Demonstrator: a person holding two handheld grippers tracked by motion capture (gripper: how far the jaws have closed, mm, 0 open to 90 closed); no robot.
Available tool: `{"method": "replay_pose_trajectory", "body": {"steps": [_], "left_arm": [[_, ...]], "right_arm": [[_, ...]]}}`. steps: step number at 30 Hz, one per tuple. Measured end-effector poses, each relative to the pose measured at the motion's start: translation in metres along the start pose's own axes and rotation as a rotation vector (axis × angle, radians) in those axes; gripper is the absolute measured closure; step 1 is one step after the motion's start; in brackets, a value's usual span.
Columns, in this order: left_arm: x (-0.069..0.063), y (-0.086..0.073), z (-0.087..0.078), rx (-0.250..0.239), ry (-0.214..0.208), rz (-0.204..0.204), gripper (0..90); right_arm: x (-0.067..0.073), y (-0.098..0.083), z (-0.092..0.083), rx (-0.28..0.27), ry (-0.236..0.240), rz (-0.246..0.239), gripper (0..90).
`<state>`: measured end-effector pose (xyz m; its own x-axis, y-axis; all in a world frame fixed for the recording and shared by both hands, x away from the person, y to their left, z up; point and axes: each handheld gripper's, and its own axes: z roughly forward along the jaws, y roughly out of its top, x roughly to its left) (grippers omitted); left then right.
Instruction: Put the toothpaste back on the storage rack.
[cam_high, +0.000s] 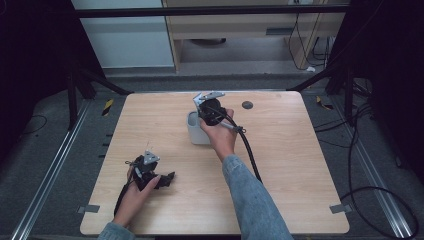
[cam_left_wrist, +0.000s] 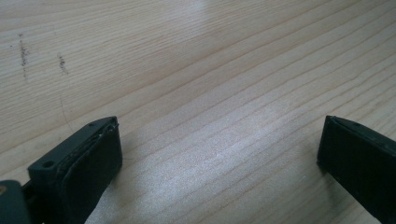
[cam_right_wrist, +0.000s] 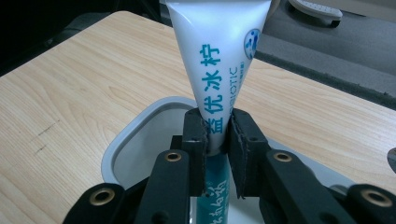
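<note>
Nearest of all, a denim sleeve (cam_high: 254, 200) comes up from the near edge and carries the person's right arm out over the middle of the table.

Next in size is the pale wooden table (cam_high: 165, 120) itself, grained and lightly scuffed, with a small dark round disc (cam_high: 247, 105) lying by its far edge.

A white cup (cam_high: 194, 131) with rounded corners stands a little beyond the middle of the table. In the right gripper view its grey rim (cam_right_wrist: 140, 121) opens directly beneath the black jaws.

Over that cup hangs the right tool (cam_right_wrist: 218, 135), its jaws pressed against a white toothpaste tube (cam_right_wrist: 219, 56) with teal lettering. They pinch the tube at its narrow part; the wide crimped end stands up above them, and the teal lower end reaches down into the cup's mouth.

Closer to the near left corner, the left tool (cam_high: 165, 179) lies low over the wood, well apart from the cup. In the left gripper view its jaws (cam_left_wrist: 219, 158) stand spread wide with bare table between them.
</note>
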<state>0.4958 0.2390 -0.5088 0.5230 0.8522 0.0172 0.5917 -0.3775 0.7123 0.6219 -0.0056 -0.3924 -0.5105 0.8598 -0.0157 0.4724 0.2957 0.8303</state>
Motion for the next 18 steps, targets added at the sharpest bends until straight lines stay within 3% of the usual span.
{"method": "replay_pose_trajectory", "body": {"steps": [18], "left_arm": [[0.0001,0.0,0.0,0.0,0.0,0.001,0.0]], "right_arm": [[0.0003,0.0007,-0.0022,0.008,0.026,-0.002,72.6]]}}
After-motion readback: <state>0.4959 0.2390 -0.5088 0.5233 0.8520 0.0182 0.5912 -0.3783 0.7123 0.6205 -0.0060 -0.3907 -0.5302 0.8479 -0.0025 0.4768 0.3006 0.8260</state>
